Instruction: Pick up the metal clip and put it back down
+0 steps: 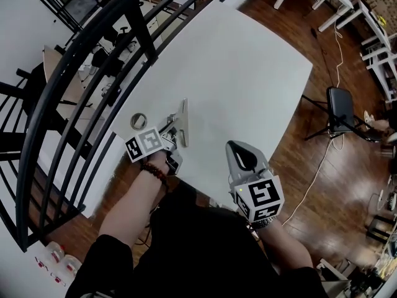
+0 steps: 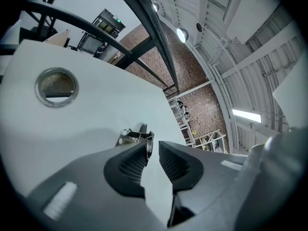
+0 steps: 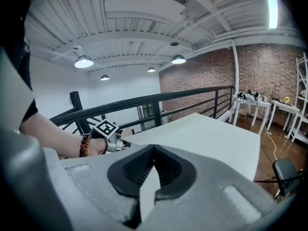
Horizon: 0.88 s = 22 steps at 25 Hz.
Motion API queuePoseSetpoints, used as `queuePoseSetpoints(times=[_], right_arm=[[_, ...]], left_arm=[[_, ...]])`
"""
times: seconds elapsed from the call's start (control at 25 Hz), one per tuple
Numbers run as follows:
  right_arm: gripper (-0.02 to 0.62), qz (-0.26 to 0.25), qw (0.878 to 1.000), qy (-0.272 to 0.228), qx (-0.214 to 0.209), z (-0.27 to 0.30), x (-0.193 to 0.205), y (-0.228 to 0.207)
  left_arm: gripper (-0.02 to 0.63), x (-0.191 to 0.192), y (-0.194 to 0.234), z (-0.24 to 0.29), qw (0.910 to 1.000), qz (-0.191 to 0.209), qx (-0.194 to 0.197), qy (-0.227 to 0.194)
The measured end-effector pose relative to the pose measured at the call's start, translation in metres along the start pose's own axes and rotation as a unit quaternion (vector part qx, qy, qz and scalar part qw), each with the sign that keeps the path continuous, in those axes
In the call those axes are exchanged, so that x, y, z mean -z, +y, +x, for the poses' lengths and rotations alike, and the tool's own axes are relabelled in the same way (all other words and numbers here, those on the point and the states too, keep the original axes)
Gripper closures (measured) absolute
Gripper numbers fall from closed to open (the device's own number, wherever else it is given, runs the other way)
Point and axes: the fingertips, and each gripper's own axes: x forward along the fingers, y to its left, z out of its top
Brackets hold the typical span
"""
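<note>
Worktop (image 1: 248, 73): white, large, bare across the far half. A black railing (image 1: 93, 48) runs along its left edge.

Right gripper (image 3: 153, 150): held off the near right side of the worktop, well apart from the work. Tongs pressed together, nothing between them. Idle.

Left gripper (image 2: 154, 146): low over the near left part of the worktop and angled down. Tongs spread, with a clear gap between the ribbed pads.

Round metal ring (image 2: 57, 85): lies flat on the worktop to the left of the left gripper, apart from it. No part in the task.

Metal clip (image 2: 134, 136): appears to rest on the worktop at the tip of the left tongs. It sits against the left pad's tip, with daylight between it and the right pad, so it is not pinched.

Step, judged: the clip is down and free with the tongs open around it. This fits either the moment before the pinch or the release, and these views alone do not separate the two.

Next move, judged:
- If picking, centre the clip between the pads, then close squarely before lifting.
- If releasing, back straight off along the tongs' line. The left pad is in contact, so a sideways pull could drag the clip.
</note>
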Motion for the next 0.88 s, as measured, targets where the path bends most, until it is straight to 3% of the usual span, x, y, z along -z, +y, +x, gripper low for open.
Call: queuePoseSetpoints(times=[0.44, 0.88], right_arm=[[0.604, -0.021, 0.999, -0.025, -0.011, -0.039, 0.001, 0.011], [0.604, -0.037, 0.996, -0.069, -0.045, -0.086, -0.003, 0.024]], left_arm=[[0.486, 0.015, 0.032, -0.027, 0.998, 0.012, -0.061, -0.013], [0.485, 0.033, -0.008, -0.081, 0.9917, 0.049, -0.081, -0.087]])
